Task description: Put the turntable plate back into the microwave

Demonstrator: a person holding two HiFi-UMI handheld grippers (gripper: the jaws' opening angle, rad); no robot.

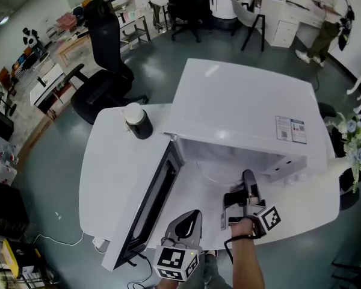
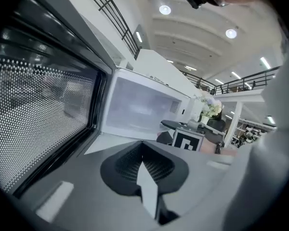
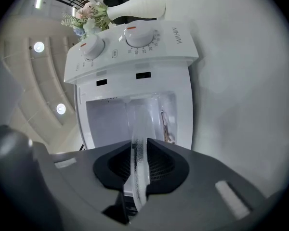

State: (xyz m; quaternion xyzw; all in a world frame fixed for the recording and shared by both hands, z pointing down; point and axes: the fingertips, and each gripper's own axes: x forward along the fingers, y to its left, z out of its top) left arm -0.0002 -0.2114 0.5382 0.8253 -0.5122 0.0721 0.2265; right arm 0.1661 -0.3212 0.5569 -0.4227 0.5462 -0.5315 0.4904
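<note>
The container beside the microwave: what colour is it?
The container is black with a white top; head view.

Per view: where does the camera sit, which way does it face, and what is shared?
Head view: on the person's head, steeply down on the microwave; left gripper, right gripper and forearm show.
Left gripper view: on that gripper, along shut jaws toward open door and cavity.
Right gripper view: on that gripper, into the cavity; jaws clamp the turntable plate.
All share the cavity.
</note>
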